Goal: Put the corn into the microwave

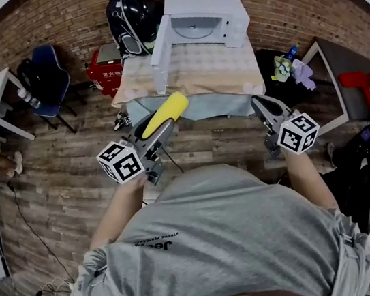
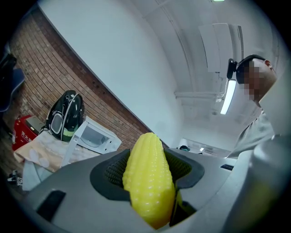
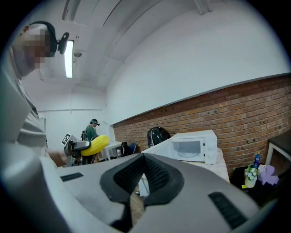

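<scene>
Short of the near edge of the cloth-covered bench (image 1: 230, 78), my left hand-held gripper (image 1: 162, 125) pinches the yellow plastic corn cob (image 1: 166, 111). My right hand-held gripper (image 1: 261, 106) is pressed together, empty. Step in hand: transport. Next move: carry the cob to the far side, into the open-doored white microwave oven (image 1: 210, 19).

A person in a grey shirt stands facing a cloth-covered table (image 1: 228, 68). The left gripper (image 1: 157, 129) is clamped on a yellow corn (image 1: 166, 112) that juts toward the table's near edge. The right gripper (image 1: 262, 105) hangs near the right corner, its jaws together. At the far end sits the white microwave (image 1: 209, 9), its door (image 1: 160, 47) swung open.
</scene>
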### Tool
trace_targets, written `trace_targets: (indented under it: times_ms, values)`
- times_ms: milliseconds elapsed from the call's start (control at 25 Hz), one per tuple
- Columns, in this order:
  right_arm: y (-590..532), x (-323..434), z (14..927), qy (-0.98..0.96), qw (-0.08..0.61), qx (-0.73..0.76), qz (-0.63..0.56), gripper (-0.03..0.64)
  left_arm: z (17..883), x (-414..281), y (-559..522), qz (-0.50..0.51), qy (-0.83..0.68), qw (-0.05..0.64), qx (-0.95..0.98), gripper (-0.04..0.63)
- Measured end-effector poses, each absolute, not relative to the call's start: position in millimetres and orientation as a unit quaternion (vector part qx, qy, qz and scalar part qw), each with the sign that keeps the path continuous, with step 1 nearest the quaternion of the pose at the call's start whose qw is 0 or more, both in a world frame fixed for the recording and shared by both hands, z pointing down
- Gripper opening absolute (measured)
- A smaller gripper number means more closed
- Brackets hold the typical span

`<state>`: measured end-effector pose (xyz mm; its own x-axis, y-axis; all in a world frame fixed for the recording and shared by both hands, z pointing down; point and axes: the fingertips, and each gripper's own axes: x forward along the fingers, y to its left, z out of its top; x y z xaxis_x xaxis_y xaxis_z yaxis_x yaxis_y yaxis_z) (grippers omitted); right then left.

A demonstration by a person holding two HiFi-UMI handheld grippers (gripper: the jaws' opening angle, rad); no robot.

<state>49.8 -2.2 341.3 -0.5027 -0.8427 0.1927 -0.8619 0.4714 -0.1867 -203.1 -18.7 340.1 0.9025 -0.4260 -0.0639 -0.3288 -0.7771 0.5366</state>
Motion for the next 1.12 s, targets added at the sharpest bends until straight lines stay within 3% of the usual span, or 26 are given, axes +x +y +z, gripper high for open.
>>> trace_targets:
  times_ms: [720,1120]
  values:
    - [-143.2,235.3,364.1,-0.896,0.009,0.423,0.135,0.018,321.3,-6.7,-113.6,-0.089,-0.276,0.262,0.921,0.247]
    - [-175.8,261.5,390.8,-0.894,-0.002,0.418,0.16,0.017,330.6,33.1,-141.4,-0.061,-0.273,0.27,0.921,0.247]
